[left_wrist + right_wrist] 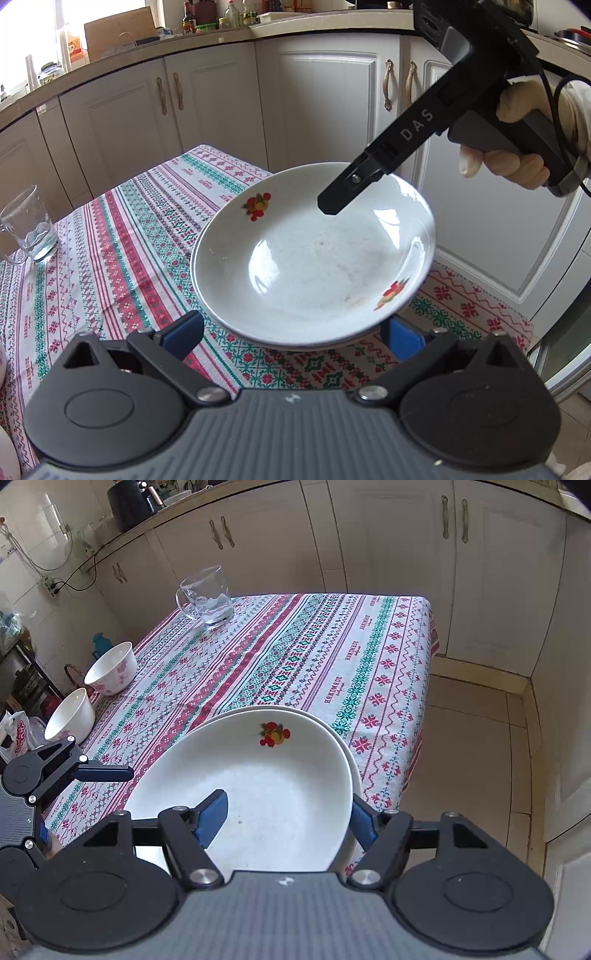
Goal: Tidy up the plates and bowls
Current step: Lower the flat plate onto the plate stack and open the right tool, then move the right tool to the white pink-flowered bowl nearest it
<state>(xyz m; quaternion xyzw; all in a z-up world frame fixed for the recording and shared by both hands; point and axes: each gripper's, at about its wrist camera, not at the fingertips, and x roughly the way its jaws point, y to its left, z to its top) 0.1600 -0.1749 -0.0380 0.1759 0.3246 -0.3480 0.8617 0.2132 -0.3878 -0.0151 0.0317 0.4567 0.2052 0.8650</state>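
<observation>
Sitting on the tablecloth (295, 646): two stacked plates (258, 775), two bowls (110, 668), one mug (207, 594).

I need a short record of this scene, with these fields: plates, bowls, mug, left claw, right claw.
plates: white deep plate with red fruit print lying on a second white plate, on the patterned tablecloth
bowls: white bowl with pink flowers and another white bowl, at the table's edge, away from the plates
mug: clear glass mug, upright, a little water inside
left claw: open, fingers wide beside the plates
right claw: open, astride the top plate's rim
</observation>
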